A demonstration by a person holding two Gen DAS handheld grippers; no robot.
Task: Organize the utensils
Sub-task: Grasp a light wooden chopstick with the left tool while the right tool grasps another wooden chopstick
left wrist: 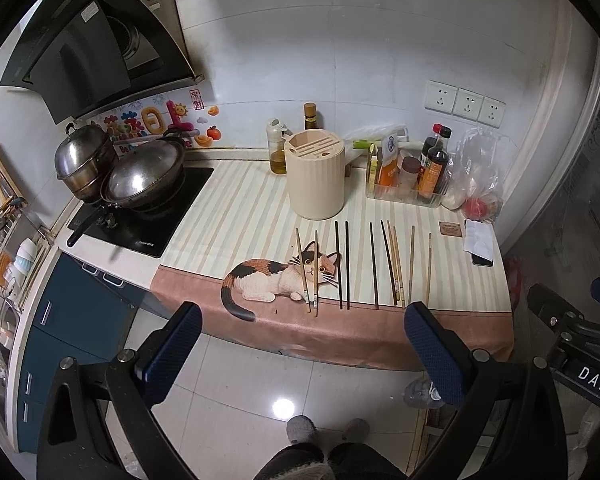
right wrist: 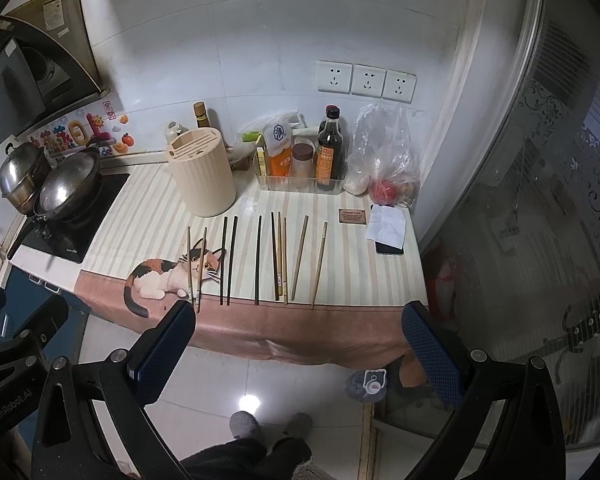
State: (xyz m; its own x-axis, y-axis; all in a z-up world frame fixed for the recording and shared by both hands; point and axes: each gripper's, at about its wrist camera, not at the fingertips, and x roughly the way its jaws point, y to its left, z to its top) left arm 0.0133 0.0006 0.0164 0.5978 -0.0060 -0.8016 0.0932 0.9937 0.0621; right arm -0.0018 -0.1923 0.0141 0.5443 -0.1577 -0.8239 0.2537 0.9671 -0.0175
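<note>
Several chopsticks lie side by side on the striped cat-print cloth [left wrist: 220,216]: a light pair over the cat [left wrist: 306,272], dark ones [left wrist: 342,264] in the middle, light wooden ones [left wrist: 412,264] to the right. They also show in the right wrist view [right wrist: 230,260]. A cream slotted utensil holder [left wrist: 315,174] [right wrist: 203,172] stands upright behind them. My left gripper [left wrist: 302,320] is open and empty, held back above the floor short of the counter edge. My right gripper [right wrist: 298,316] is likewise open and empty, before the counter's front edge.
A hob with a wok [left wrist: 144,178] and a steel pot [left wrist: 84,158] stands left. A clear tray of sauce bottles [left wrist: 408,176], a plastic bag [left wrist: 480,176], a phone under paper [left wrist: 478,240] sit right. A glass partition [right wrist: 540,200] bounds the right side.
</note>
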